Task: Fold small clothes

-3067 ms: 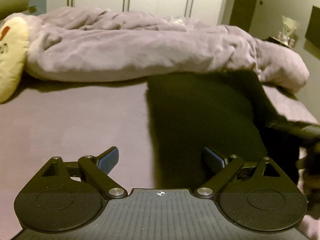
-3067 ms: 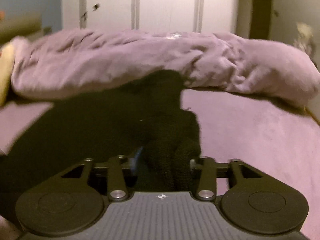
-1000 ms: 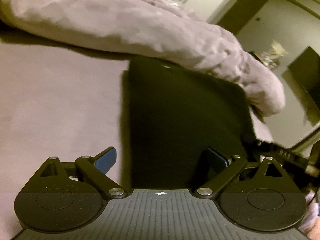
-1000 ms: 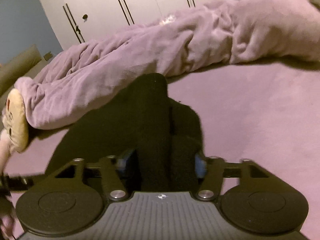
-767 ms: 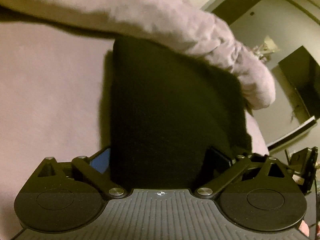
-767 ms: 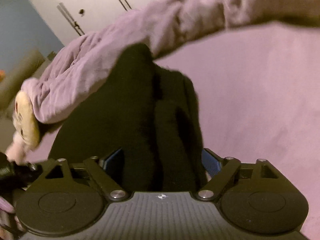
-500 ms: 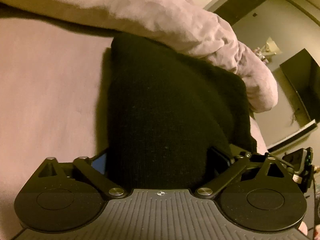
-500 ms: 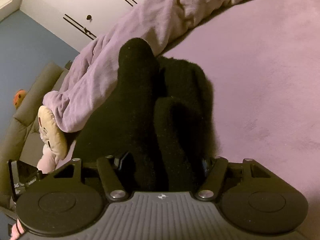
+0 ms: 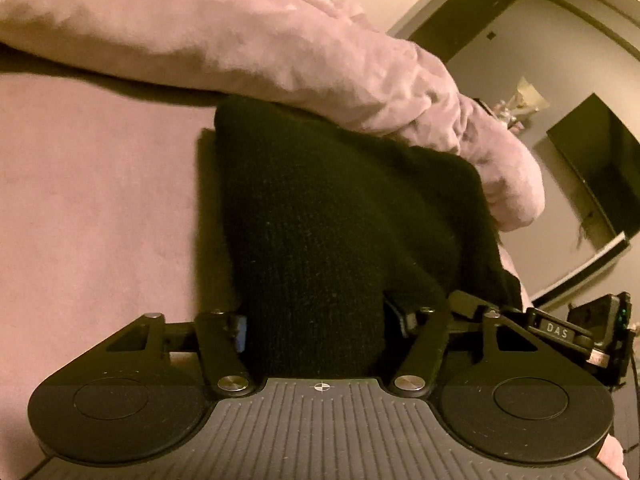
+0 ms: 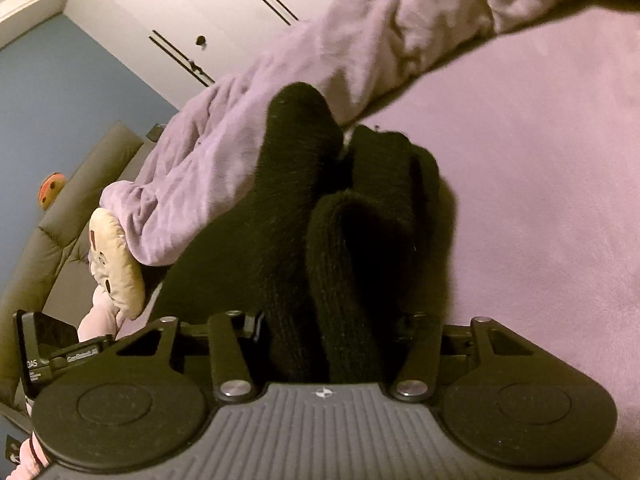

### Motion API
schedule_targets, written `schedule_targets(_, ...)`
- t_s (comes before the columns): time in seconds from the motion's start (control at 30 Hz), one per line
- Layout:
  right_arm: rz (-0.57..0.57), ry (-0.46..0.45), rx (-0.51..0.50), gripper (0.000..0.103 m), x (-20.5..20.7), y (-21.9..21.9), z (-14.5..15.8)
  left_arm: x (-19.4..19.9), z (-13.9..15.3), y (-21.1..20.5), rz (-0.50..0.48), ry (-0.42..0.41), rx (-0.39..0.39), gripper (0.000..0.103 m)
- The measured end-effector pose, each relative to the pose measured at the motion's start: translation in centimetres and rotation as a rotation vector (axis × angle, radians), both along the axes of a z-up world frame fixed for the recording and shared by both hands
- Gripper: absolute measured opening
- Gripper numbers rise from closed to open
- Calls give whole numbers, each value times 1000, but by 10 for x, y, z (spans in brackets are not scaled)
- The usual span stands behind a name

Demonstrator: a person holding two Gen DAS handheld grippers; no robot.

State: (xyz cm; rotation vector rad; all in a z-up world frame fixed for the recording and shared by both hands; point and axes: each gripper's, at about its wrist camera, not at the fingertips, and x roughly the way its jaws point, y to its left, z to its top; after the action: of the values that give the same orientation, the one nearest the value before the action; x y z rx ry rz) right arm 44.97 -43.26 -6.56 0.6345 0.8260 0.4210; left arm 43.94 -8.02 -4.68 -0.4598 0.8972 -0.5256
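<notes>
A black knit garment (image 9: 332,216) lies on the mauve bed sheet (image 9: 92,200), its near edge raised off the bed. My left gripper (image 9: 316,326) is shut on its near left edge, and the cloth bunches between the fingers. My right gripper (image 10: 332,328) is shut on the garment (image 10: 352,248) at its right side, where thick folds rise between the fingers. The right gripper's body shows at the right edge of the left wrist view (image 9: 580,332), and the left gripper's body shows at the lower left of the right wrist view (image 10: 52,352).
A rumpled lilac blanket (image 9: 240,32) lies along the back of the bed, touching the garment's far edge. A cream plush toy (image 10: 116,260) sits at the blanket's left end. White wardrobe doors (image 10: 192,8) stand behind. A dark screen (image 9: 600,160) is at right.
Both grippers closed on the black garment and tilted, and its near edge has lifted and bunched up between the fingers. The left gripper was open and empty a second ago.
</notes>
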Motion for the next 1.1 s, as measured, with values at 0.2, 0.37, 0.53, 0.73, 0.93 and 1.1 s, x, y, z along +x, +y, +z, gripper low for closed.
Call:
schedule_targets(0.2,33,-76,-31,47,-10,22,36,-9,18,7,9,-25,-17,56)
schedule_targets(0.37,89,-95,-10,47,-16,50,53,-21,42,35,52,-42,-16,56)
schedule_targets(0.53,12,-100,-76,58,-19,66,52,-33,50,67,153,-41,132,67)
schedule_targets(0.73,-116,-106,-5,61,-41,44,62,-69,57,80,178,-140,272,75)
schedule_targets(0.93,-41,-96,6,52,-38,72,55,-93,53,44,98,-203,285,85)
schedule_targets(1.1,7,-53,-252,41,-24,110,27,-102,37,13,82,-269,408,91)
